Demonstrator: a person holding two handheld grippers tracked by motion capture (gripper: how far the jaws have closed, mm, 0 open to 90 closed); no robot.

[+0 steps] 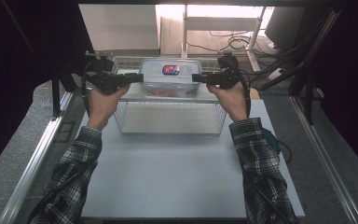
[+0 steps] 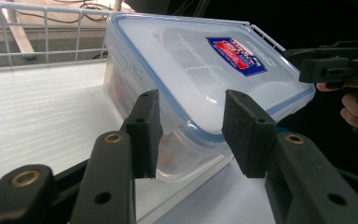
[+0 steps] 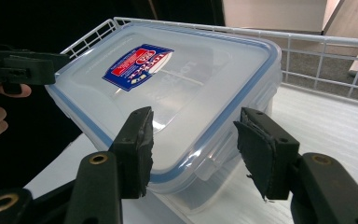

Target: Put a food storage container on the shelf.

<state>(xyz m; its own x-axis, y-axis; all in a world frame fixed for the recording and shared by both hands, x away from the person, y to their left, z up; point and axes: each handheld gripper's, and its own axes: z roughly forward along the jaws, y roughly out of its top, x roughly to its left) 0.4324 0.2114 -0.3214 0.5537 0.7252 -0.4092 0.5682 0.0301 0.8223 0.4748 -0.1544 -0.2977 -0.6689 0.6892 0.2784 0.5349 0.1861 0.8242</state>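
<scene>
Plastic, rigid and smooth: the lidded food container (image 1: 170, 77) looks light but slick, its clear walls and blue-sealed lid best taken at the short ends, by the rim or the latch flaps. It sits in the upper middle of the high view, over the white wire basket (image 1: 169, 131) on the worktop (image 1: 168, 177). The left hand-held gripper (image 1: 139, 77) meets its left end and the right hand-held gripper (image 1: 196, 78) its right end. In each gripper view the jaws stand apart, straddling a lid edge; whether the pads actually press I cannot tell.
</scene>
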